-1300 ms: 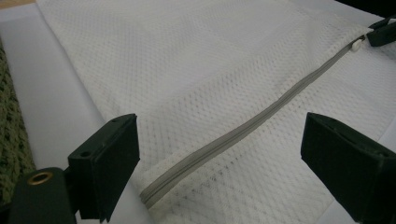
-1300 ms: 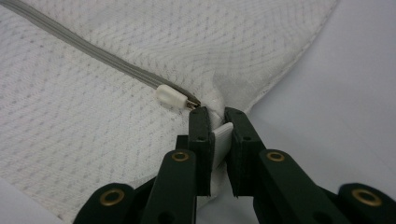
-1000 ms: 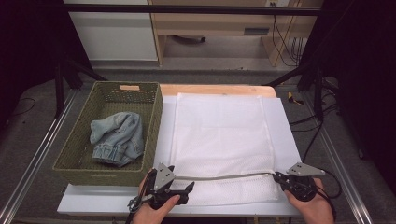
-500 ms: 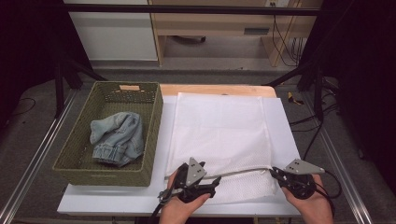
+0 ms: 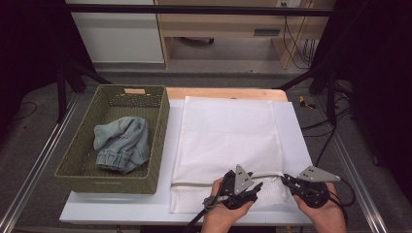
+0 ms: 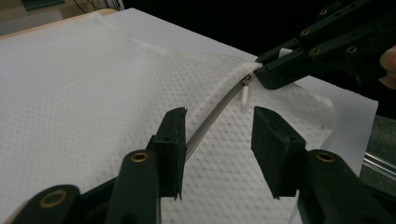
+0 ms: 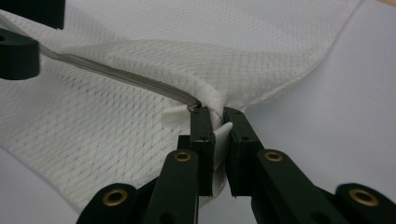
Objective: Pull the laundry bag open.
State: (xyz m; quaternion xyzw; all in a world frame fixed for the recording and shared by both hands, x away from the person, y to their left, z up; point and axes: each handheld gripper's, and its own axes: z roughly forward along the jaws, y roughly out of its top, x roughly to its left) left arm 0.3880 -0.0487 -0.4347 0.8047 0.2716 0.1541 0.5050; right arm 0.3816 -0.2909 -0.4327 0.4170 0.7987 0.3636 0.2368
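A white mesh bag (image 5: 228, 136) lies flat on the table, with its grey zipper (image 5: 269, 174) running along the near edge. In the left gripper view, my left gripper (image 6: 217, 135) stands open astride the zipper (image 6: 210, 119), a short way from the white zipper pull (image 6: 245, 93). My right gripper (image 7: 217, 126) is shut on the bag's edge fabric right at the zipper's end, beside the pull (image 7: 175, 113). From above, the left gripper (image 5: 257, 187) and right gripper (image 5: 284, 179) sit close together at the bag's near right corner.
A green woven basket (image 5: 107, 183) stands at the left and holds folded blue jeans (image 5: 121, 143). The white table board (image 5: 121, 208) ends just in front of the hands. A wooden strip (image 5: 223, 93) edges the far side.
My left gripper has slid rightward along the bag's near edge, from the left corner to close beside the right gripper. The right gripper has stayed put, still clamped.
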